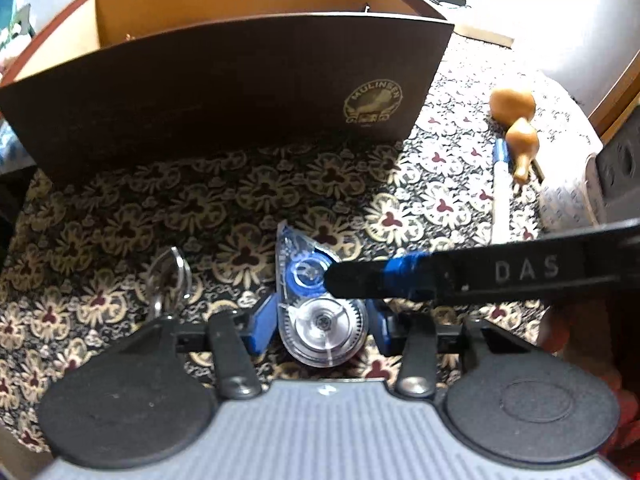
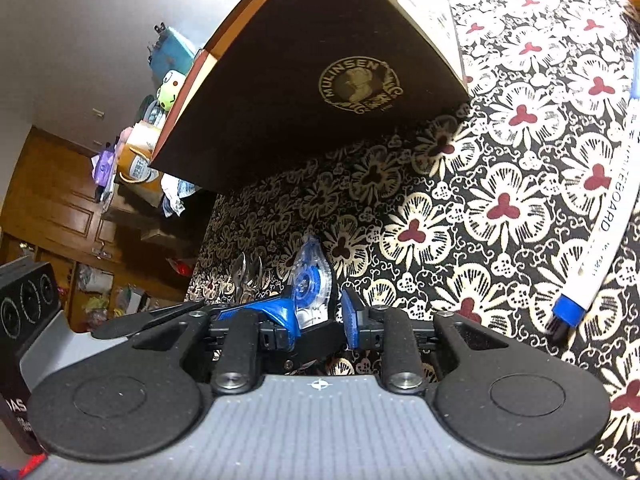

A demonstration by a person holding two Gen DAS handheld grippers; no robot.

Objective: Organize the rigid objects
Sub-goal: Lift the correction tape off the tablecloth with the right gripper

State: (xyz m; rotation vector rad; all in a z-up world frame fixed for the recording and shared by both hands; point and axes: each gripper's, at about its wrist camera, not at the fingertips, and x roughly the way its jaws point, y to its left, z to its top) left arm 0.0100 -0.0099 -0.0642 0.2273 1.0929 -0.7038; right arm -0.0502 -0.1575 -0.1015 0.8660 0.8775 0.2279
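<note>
A clear correction tape dispenser [image 1: 322,322] with a blue wheel lies flat on the flowered tablecloth [image 1: 240,200]. My left gripper [image 1: 320,320] has its blue fingers [image 1: 262,322] pressed to both sides of the dispenser's round end. My right gripper [image 1: 334,280] reaches in from the right, and its blue-wrapped tip rests on the blue wheel. In the right wrist view the dispenser [image 2: 310,284] shows just past my right gripper [image 2: 316,320], whose fingers [image 2: 351,320] stand a little apart with nothing held between them.
A tall brown cardboard box [image 1: 240,92] with an open top stands just behind the dispenser. A clear key ring [image 1: 168,276] lies to the left. A whiteboard marker [image 1: 500,192] and a gourd-shaped wooden piece [image 1: 516,120] lie to the right. A black device [image 1: 620,168] sits at the right edge.
</note>
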